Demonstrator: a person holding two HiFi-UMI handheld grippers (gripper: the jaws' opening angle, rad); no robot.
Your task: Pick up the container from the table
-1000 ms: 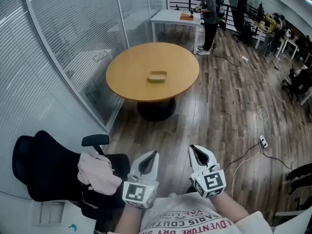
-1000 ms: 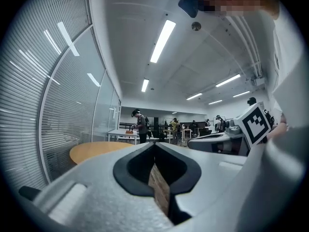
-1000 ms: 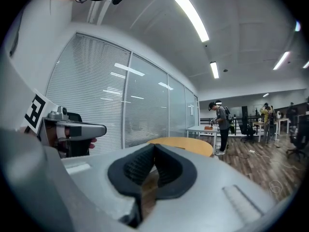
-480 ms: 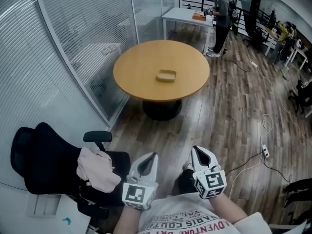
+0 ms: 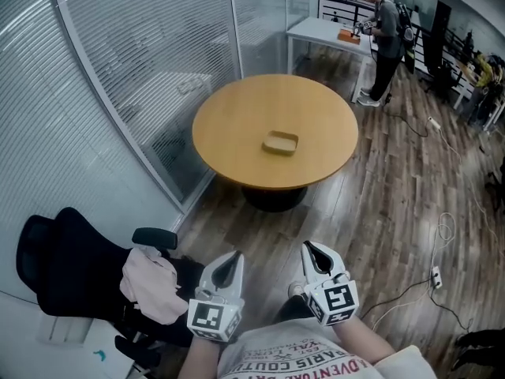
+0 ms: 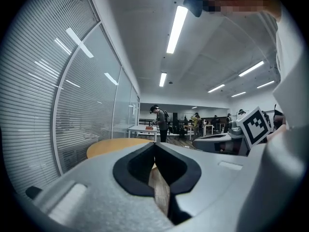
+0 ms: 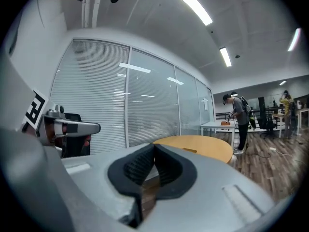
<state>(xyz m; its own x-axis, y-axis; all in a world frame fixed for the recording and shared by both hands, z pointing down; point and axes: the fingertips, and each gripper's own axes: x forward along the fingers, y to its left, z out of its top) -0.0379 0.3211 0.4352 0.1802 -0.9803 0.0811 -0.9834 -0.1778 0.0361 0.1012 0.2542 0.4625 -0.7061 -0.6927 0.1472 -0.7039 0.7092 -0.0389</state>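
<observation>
A small tan container [image 5: 280,143] lies near the middle of a round wooden table [image 5: 229,125], well ahead of me across the floor. Both grippers are held close to my body at the bottom of the head view, far short of the table. My left gripper [image 5: 230,259] is shut, its jaw tips touching with nothing between them. My right gripper [image 5: 309,249] is shut and empty too. In the right gripper view the table [image 7: 212,146] shows ahead with the container [image 7: 189,150] as a thin sliver on it; in the left gripper view only the table's edge [image 6: 113,145] shows.
A black office chair [image 5: 71,271] with a pink cloth [image 5: 154,284] over it stands at my left. A glass wall with blinds [image 5: 134,77] runs along the left. A person [image 5: 383,38] stands at a white desk [image 5: 327,31] beyond the table. Cables [image 5: 438,259] lie on the wooden floor at right.
The table and container sit lower and further right in the head view, and both grippers have dropped a little toward the bottom. Both grippers stay shut.
</observation>
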